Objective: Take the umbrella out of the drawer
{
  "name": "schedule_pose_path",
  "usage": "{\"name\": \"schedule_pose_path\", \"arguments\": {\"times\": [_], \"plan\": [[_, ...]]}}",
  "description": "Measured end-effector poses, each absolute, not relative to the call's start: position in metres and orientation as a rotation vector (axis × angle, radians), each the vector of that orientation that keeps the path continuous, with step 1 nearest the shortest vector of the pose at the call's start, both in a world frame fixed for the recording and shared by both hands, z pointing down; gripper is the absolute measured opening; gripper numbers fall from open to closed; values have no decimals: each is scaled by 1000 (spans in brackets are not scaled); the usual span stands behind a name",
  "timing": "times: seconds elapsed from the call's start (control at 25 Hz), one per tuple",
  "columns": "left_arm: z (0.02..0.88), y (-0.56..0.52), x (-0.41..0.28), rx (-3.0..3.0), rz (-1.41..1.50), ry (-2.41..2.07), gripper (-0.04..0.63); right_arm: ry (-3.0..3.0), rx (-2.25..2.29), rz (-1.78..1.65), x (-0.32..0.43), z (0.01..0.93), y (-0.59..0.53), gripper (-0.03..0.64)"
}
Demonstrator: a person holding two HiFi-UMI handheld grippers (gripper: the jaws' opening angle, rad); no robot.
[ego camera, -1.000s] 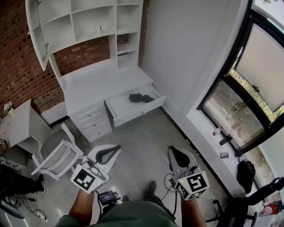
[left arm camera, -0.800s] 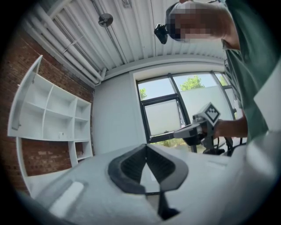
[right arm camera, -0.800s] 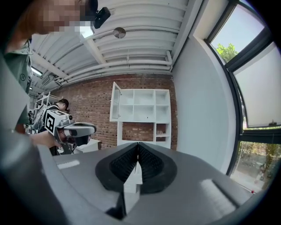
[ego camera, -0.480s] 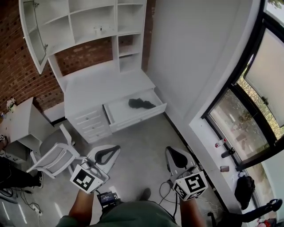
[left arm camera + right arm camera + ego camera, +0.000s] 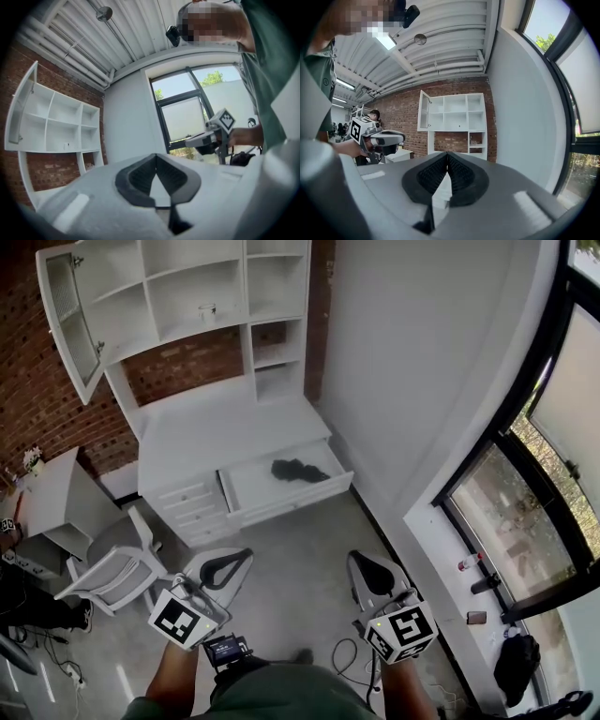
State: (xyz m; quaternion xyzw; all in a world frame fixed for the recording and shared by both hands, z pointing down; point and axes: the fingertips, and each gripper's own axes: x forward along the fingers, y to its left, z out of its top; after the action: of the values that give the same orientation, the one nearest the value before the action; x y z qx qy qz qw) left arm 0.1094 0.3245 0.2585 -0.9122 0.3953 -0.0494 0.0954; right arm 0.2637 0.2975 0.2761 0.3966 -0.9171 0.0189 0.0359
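White-walled room with a brick wall (image 5: 37, 381) at the back is seen, and a white desk (image 5: 216, 432) is set against that brick. One drawer (image 5: 281, 504) is pulled open ahead of both hand-held grippers, well apart from them. One dark, folded umbrella (image 5: 300, 470) is seen lying inside it, nearer the right hand-held gripper's side.

Two hand-held grippers are counted. The left hand-held gripper (image 5: 242, 557) is held level with its jaws closed tip to tip, and nothing is gripped. The right hand-held gripper (image 5: 359, 561) is likewise closed and empty.

The approach is judged to be the step in hand, with the umbrella not yet touched. For the next move, the gap to the drawer must be closed, one pair of jaws opened, and the umbrella clamped across its bundle.

Three shut drawers (image 5: 197, 512) are counted left of the open one, and one chair (image 5: 112, 568) beside the left hand-held gripper.
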Motion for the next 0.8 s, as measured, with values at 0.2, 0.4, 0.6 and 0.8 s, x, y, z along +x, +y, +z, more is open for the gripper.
{"name": "schedule_pose_path", "arguments": {"times": [0.2,0.4,0.6,0.8], "plan": [[255,307,119,-2704,-151,1160,0,-2819,1217,73,272,277,282,6],[257,282,116,-2729,-151,1126,0,-2797,1245,80,267,278,263,6],[256,248,115,-2755,-127,1058,0,-2758,1295,80,264,276,239,6],[253,213,103,-2774,-108,996,0,-2726,1349,82,251,274,208,7]]}}
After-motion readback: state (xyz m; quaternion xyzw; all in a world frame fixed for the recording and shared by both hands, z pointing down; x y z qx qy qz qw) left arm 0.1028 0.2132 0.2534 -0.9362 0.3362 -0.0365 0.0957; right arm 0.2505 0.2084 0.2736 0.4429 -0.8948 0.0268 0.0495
